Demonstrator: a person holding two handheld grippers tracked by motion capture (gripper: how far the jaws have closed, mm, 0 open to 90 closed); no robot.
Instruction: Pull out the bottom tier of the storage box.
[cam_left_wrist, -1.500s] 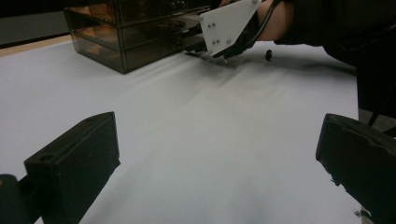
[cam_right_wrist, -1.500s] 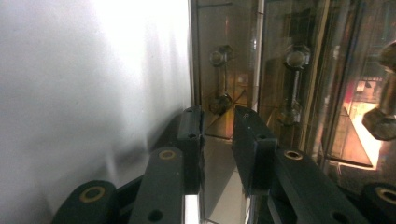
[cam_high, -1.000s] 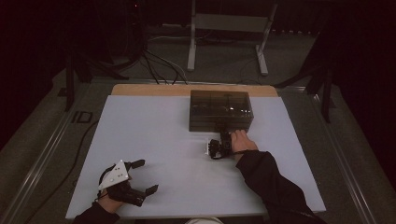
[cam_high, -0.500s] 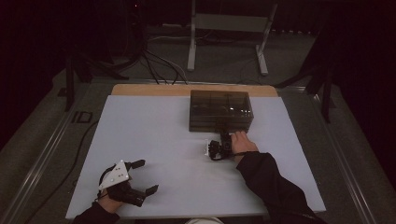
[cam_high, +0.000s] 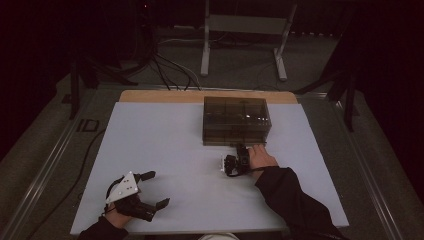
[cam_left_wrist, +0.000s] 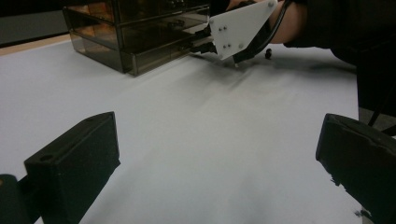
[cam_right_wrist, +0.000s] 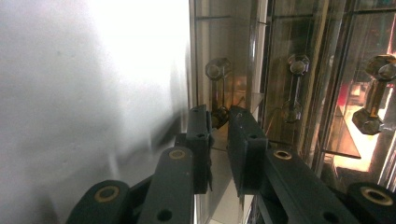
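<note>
A smoky see-through drawer box (cam_high: 235, 120) stands at the back middle of the white table (cam_high: 165, 135). My right gripper (cam_high: 241, 149) lies turned on its side against the box's front, low down. In the right gripper view its jaws (cam_right_wrist: 218, 122) are shut on the end of a small bar handle (cam_right_wrist: 215, 79) on a drawer front. The left gripper view shows the same gripper (cam_left_wrist: 198, 43) at the box (cam_left_wrist: 121, 37), with its white plate up. My left gripper (cam_high: 157, 189) rests near the table's front left, open (cam_left_wrist: 217, 158), with nothing between its fingers.
Two more drawer handles (cam_right_wrist: 294, 88) (cam_right_wrist: 373, 98) sit beside the gripped one. A metal stand (cam_high: 242, 30) and cables (cam_high: 165, 70) are on the floor beyond the table. A person's dark sleeve (cam_high: 295, 200) crosses the table's front right.
</note>
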